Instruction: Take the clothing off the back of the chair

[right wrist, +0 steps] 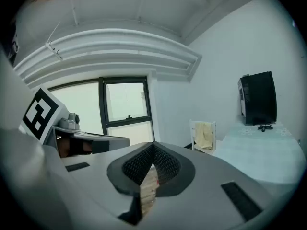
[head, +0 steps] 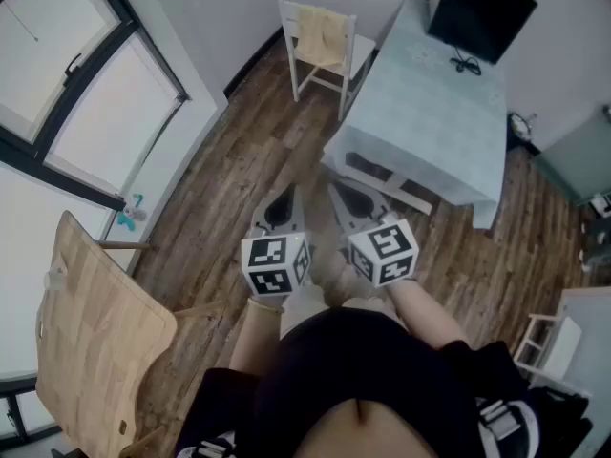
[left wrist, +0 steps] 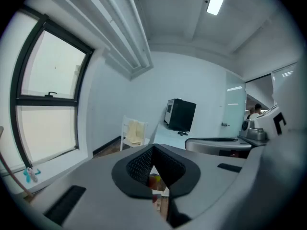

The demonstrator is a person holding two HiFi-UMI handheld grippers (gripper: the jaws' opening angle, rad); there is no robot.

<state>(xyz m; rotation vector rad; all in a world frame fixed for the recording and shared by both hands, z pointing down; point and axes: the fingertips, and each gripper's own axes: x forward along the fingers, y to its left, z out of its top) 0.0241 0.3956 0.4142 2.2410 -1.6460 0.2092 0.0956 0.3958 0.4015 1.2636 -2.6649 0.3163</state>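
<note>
The clothing (head: 323, 34) is a pale yellow piece, limp and creased, draped over the back of a white chair (head: 361, 46). It is too small here to tell what kind of garment it is. The chair stands by the wall at the end of a table (head: 430, 113) under a pale cloth, with a black box (head: 477, 10) at its far end. Dark plank floor (head: 239, 160) runs to a big window (head: 57, 84). Well short of the chair, the left gripper (head: 283, 201) and right gripper (head: 344, 197) hang side by side, each with jaws pressed together on nothing.
</note>
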